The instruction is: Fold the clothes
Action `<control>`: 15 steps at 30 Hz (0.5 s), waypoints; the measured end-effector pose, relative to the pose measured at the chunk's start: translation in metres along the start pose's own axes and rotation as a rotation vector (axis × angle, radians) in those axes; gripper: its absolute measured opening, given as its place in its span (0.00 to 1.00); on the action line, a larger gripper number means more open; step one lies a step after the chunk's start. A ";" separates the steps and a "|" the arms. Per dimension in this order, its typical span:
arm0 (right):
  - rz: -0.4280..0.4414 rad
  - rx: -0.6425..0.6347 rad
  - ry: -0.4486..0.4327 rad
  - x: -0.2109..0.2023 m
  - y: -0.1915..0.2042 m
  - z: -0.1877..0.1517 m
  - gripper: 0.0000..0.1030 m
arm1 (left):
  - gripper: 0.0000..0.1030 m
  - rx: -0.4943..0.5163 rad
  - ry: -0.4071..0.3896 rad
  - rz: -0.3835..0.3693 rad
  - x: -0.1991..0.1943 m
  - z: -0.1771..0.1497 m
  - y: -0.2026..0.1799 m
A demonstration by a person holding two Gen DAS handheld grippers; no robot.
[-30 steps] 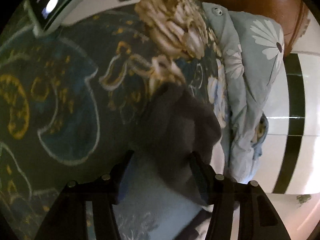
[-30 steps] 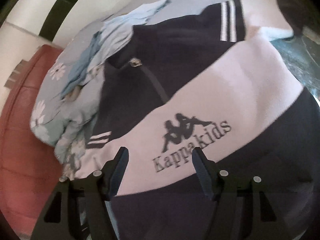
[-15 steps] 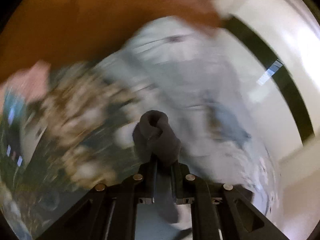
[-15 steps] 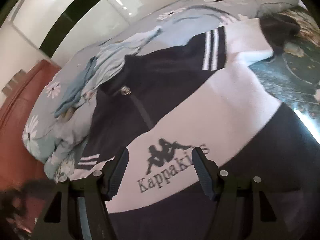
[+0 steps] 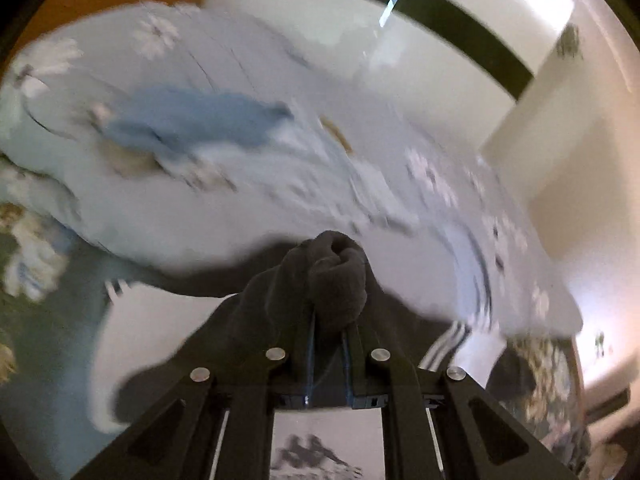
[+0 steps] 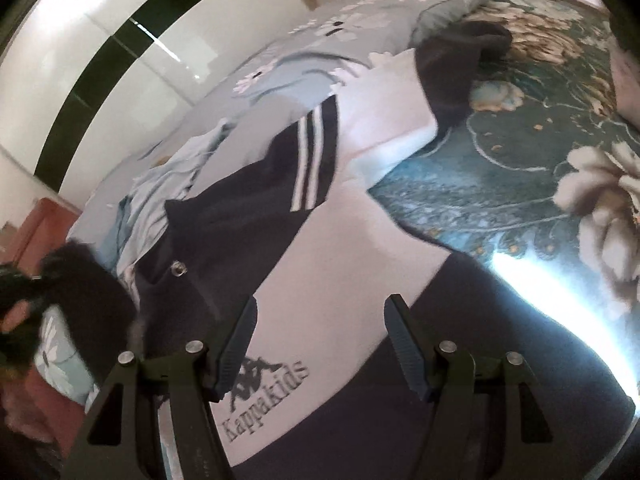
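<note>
Lifted higher, left tool (image 5: 328,320) clamps dark cuff (image 5: 328,276) above jacket (image 6: 360,272).

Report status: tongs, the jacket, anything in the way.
Left tongs shut on dark cuff, lifted. Right tongs open over jacket, holding nothing. Jacket spread on bedspread; quilt bunched along its far edge.

A: Right gripper (image 6: 320,344) at lower centre, jaws wide apart, nothing between them, hovering over the jacket (image 6: 304,248).

B: Navy and white, "Kappakids" logo (image 6: 266,396) between the fingers, zipper pull (image 6: 177,269) at left centre.

A: Floral bedspread (image 6: 540,168) at right, pale daisy duvet (image 6: 320,36) bunched across the top.
</note>
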State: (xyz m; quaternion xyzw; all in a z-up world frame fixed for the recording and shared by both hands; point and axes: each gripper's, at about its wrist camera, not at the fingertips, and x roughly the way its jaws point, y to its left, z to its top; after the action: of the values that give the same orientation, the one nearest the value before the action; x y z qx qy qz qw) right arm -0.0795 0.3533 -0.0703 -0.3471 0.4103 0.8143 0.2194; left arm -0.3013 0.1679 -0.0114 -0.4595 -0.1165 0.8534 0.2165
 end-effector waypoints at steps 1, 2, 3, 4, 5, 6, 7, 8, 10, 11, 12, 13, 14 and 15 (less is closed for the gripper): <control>-0.005 0.010 0.000 0.001 -0.003 0.002 0.65 | 0.11 0.010 0.035 -0.005 0.014 -0.008 -0.009; -0.012 0.022 0.000 0.003 -0.007 0.004 0.65 | 0.11 0.022 0.067 -0.008 0.027 -0.018 -0.018; -0.019 0.033 0.002 0.004 -0.011 0.005 0.65 | 0.11 0.044 0.091 -0.003 0.036 -0.029 -0.028; -0.026 0.041 0.004 0.006 -0.013 0.006 0.65 | 0.11 0.067 0.117 0.002 0.046 -0.040 -0.038; -0.032 0.048 0.008 0.007 -0.017 0.007 0.65 | 0.11 0.086 0.152 0.007 0.057 -0.049 -0.043; -0.038 0.055 0.014 0.009 -0.020 0.008 0.65 | 0.11 0.095 0.192 0.015 0.070 -0.059 -0.044; -0.042 0.061 0.019 0.011 -0.023 0.008 0.65 | 0.12 0.094 0.237 0.021 0.079 -0.065 -0.043; -0.047 0.065 0.024 0.012 -0.025 0.008 0.65 | 0.12 0.093 0.281 0.027 0.088 -0.070 -0.042; -0.051 0.066 0.034 0.015 -0.027 0.009 0.65 | 0.12 0.081 0.343 0.013 0.095 -0.077 -0.036; -0.052 0.063 0.036 0.015 -0.027 0.008 0.65 | 0.13 0.071 0.365 -0.003 0.095 -0.079 -0.033; -0.049 0.058 0.037 0.015 -0.026 0.008 0.66 | 0.15 0.062 0.383 -0.020 0.093 -0.081 -0.029; -0.044 0.052 0.038 0.015 -0.025 0.007 0.66 | 0.18 0.058 0.379 -0.035 0.084 -0.082 -0.024; -0.031 0.041 0.043 0.016 -0.022 0.007 0.66 | 0.22 0.048 0.356 -0.043 0.069 -0.082 -0.014; -0.017 0.028 0.051 0.017 -0.019 0.006 0.66 | 0.34 0.038 0.332 -0.051 0.053 -0.083 -0.005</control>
State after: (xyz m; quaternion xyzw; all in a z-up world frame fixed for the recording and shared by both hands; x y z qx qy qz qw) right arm -0.0811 0.3703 -0.0903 -0.3681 0.4240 0.7975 0.2208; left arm -0.2567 0.1980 -0.0941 -0.5869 -0.0743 0.7622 0.2629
